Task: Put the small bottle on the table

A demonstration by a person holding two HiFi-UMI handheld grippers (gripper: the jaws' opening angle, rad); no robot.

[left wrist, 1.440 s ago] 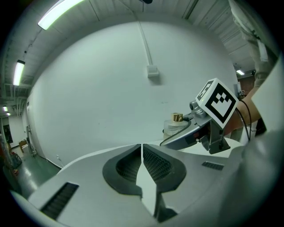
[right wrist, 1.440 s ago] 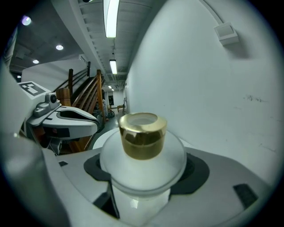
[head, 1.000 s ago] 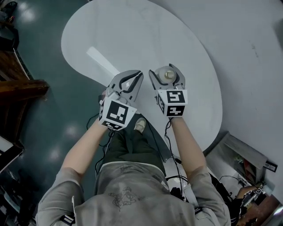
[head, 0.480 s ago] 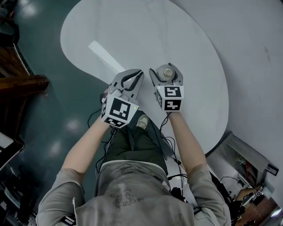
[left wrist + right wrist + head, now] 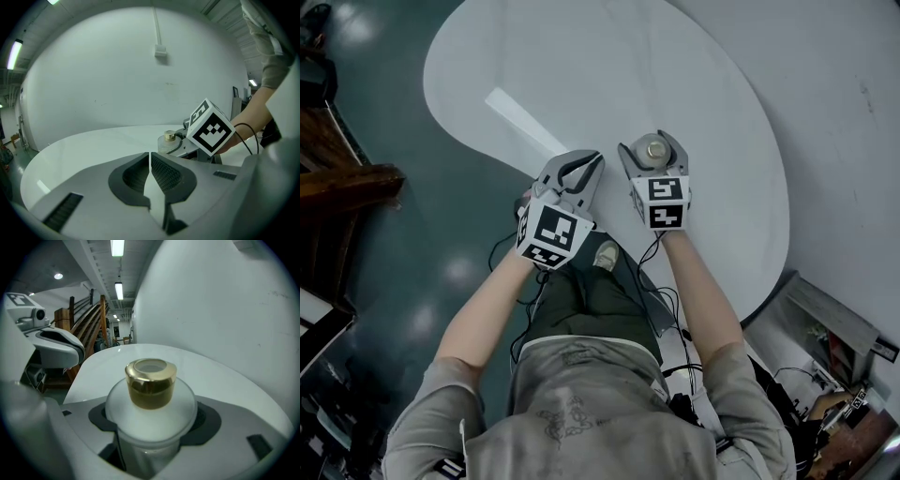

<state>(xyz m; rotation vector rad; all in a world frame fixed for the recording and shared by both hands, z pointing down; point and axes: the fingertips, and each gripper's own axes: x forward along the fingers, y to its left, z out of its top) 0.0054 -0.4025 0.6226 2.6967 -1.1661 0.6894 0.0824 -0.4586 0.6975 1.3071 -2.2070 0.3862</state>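
Note:
The small bottle (image 5: 150, 399) is frosted white with a gold cap (image 5: 151, 380); it stands upright between the jaws of my right gripper (image 5: 653, 156), which is shut on it. In the head view the small bottle (image 5: 654, 149) hangs over the near part of the white table (image 5: 581, 66). From the left gripper view the small bottle (image 5: 168, 141) shows to the right, in the right gripper (image 5: 187, 145). My left gripper (image 5: 578, 172) is beside it on the left, jaws shut and empty, above the table's near edge.
A pale strip (image 5: 520, 120) lies on the table left of the grippers. Dark floor (image 5: 384, 244) spreads to the left, with wooden furniture (image 5: 337, 178) at the edge. Cables and clutter (image 5: 825, 356) sit at the lower right.
Both grippers have held nearly still over the table's near edge; the view shifted a little. The right gripper keeps its hold on the small bottle.

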